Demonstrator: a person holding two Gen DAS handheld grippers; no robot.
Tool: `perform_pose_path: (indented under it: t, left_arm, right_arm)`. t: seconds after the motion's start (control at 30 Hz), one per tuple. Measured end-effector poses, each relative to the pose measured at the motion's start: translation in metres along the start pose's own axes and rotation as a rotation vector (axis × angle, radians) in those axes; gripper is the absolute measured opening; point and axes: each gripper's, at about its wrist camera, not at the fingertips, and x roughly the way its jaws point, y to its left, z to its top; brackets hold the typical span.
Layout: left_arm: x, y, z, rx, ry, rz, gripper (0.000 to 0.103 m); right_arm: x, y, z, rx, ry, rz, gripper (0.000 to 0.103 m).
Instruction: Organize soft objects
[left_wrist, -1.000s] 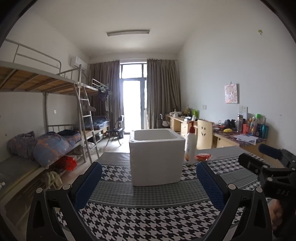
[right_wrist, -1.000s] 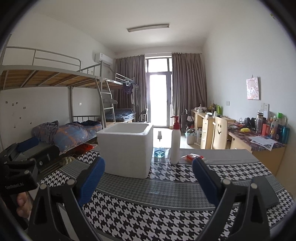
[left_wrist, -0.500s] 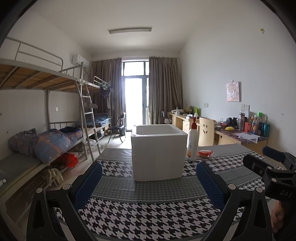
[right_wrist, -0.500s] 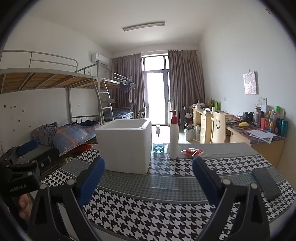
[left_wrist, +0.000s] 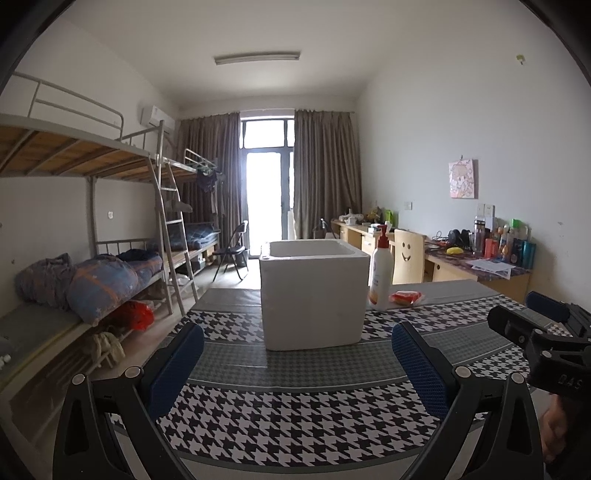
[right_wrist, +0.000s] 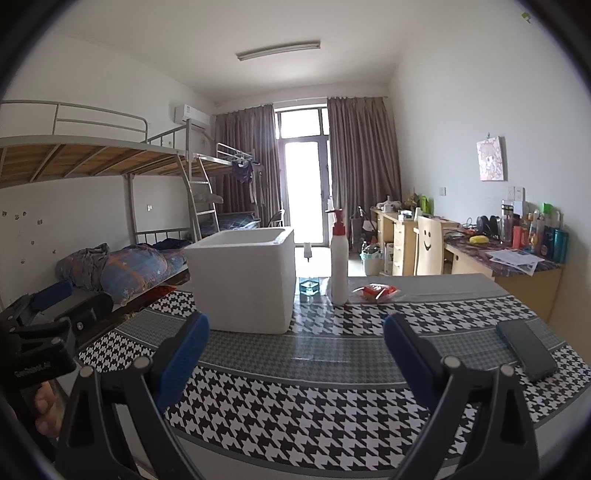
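A white foam box (left_wrist: 314, 291) stands open-topped on the houndstooth table (left_wrist: 280, 417); it also shows in the right wrist view (right_wrist: 243, 280). A soft red packet (left_wrist: 406, 297) lies to its right beyond a white pump bottle (left_wrist: 380, 273); the packet (right_wrist: 376, 291) and bottle (right_wrist: 339, 266) show in the right wrist view too. My left gripper (left_wrist: 297, 363) is open and empty, above the table short of the box. My right gripper (right_wrist: 295, 360) is open and empty, level with it on the right.
A black phone (right_wrist: 526, 349) lies on the table at the right. A small glass bottle (right_wrist: 308, 284) stands behind the box. Bunk beds (left_wrist: 92, 266) line the left wall, desks (left_wrist: 480, 266) and a chair (left_wrist: 406, 258) the right.
Both grippers have pulled back and risen a little, so the box and bottle look smaller and more of the table shows. Both jaws stay open.
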Motion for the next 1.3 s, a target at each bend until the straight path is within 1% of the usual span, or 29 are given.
perform_pose_path:
  t: [0.17,0.5,0.8,0.93,1.3]
  left_arm:
    - [-0.003,0.001,0.000,0.001,-0.007,-0.003,0.102]
    - [-0.013,0.000,-0.003,0.010,-0.010,-0.020,0.102]
    - [-0.018,-0.001,-0.003,0.011,-0.012,-0.021,0.102]
    - [-0.020,-0.002,-0.004,0.015,-0.018,-0.026,0.102]
    - [-0.017,-0.004,-0.007,0.022,-0.002,-0.028,0.102]
  right_arm:
    - [-0.004,-0.002,0.002,0.015,-0.004,0.002,0.097]
    - [-0.013,0.001,-0.002,0.007,-0.003,-0.004,0.097]
    - [-0.026,0.004,-0.004,0.001,-0.023,-0.006,0.097]
    - [-0.026,0.005,-0.004,-0.006,-0.023,-0.008,0.097]
    - [-0.022,0.003,-0.006,0.000,-0.012,-0.018,0.097]
